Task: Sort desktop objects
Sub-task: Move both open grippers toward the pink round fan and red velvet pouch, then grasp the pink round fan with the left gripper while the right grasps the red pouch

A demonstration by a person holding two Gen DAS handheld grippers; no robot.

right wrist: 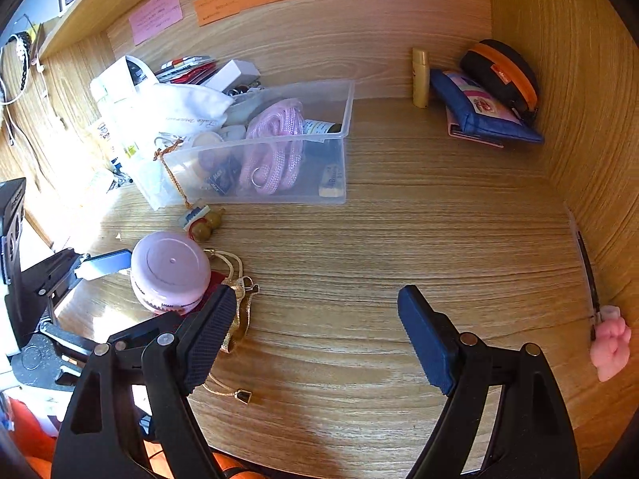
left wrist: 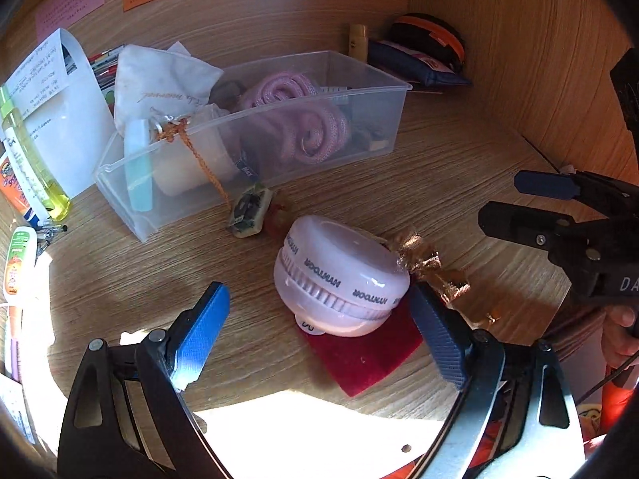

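Note:
A pink round jar [left wrist: 343,275] with a ribbed lid lies tilted on a red cloth [left wrist: 367,355] on the wooden desk. My left gripper [left wrist: 319,315] is open and straddles the jar. Its right finger [left wrist: 435,335] is close to the jar's edge, and its left finger stands well clear. A gold drawstring pouch [left wrist: 423,263] lies just behind the jar. My right gripper [right wrist: 319,335] is open over bare wood with nothing between its fingers. In the right wrist view the jar [right wrist: 169,271] sits to its left, beside the pouch [right wrist: 239,303].
A clear plastic bin [left wrist: 359,99] holds pink rope, a white pouch and small items; a charm on a cord [left wrist: 249,215] hangs out of it. Bottles stand at far left. A blue pouch [right wrist: 479,115], black-orange case [right wrist: 503,72] and yellow tube [right wrist: 420,78] fill the back corner.

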